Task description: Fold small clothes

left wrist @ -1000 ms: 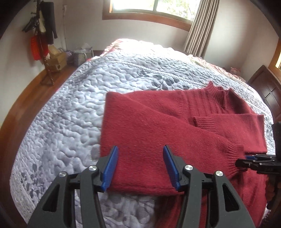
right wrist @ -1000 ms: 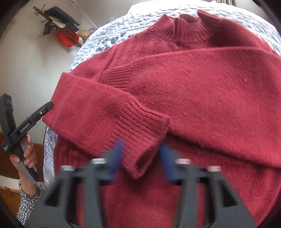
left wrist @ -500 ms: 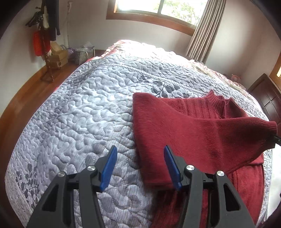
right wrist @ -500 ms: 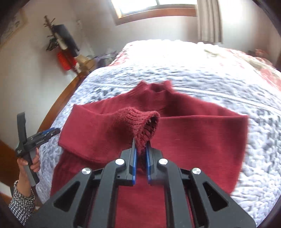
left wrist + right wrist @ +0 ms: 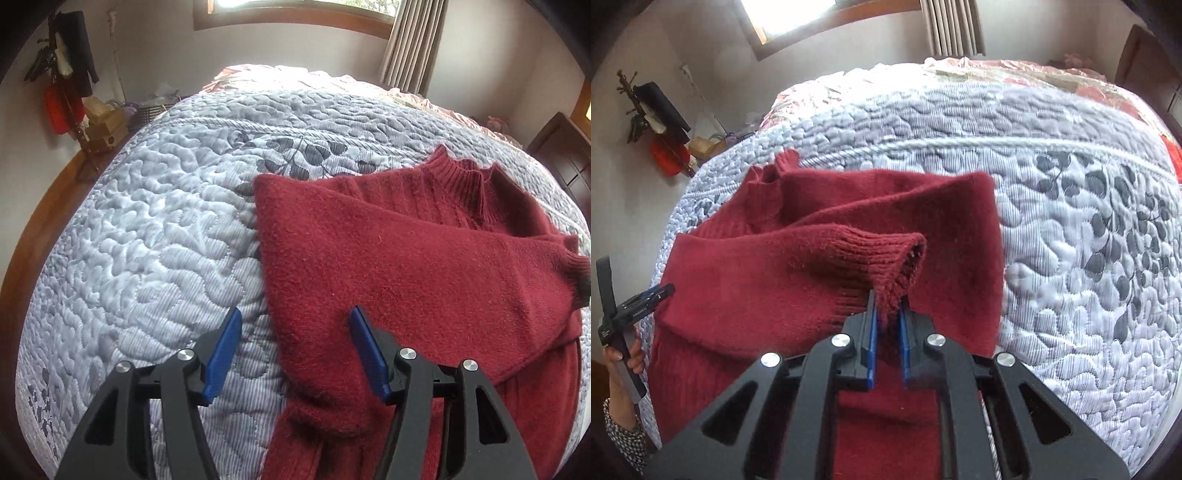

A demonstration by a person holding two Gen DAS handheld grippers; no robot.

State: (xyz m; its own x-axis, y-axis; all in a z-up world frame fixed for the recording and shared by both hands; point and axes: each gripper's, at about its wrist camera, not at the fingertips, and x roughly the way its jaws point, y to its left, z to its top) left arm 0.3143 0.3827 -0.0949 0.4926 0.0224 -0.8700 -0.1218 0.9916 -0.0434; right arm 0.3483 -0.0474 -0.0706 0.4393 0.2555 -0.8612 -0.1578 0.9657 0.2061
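A dark red knitted sweater (image 5: 406, 266) lies on the quilted bed, collar toward the far side. One sleeve is drawn across its body. My right gripper (image 5: 888, 314) is shut on that sleeve's ribbed cuff (image 5: 882, 254), holding it lifted above the sweater (image 5: 746, 288). My left gripper (image 5: 295, 350) is open above the sweater's left folded edge, one blue finger over the quilt and the other over the red knit, holding nothing. In the right wrist view the left gripper (image 5: 646, 297) shows at the far left in a person's hand (image 5: 624, 360).
The grey-white quilt (image 5: 147, 229) covers the bed, with bare quilt (image 5: 1089, 258) to the sweater's right. A coat rack (image 5: 62, 85) and boxes (image 5: 101, 125) stand by the left wall, dark wooden furniture (image 5: 565, 162) at the right. A wooden floor (image 5: 48, 192) runs beside the bed.
My right gripper shut on the sleeve cuff, lifted it and carried it across toward the sweater's right side. My left gripper shifted left, off the sweater's middle to its left edge, staying open.
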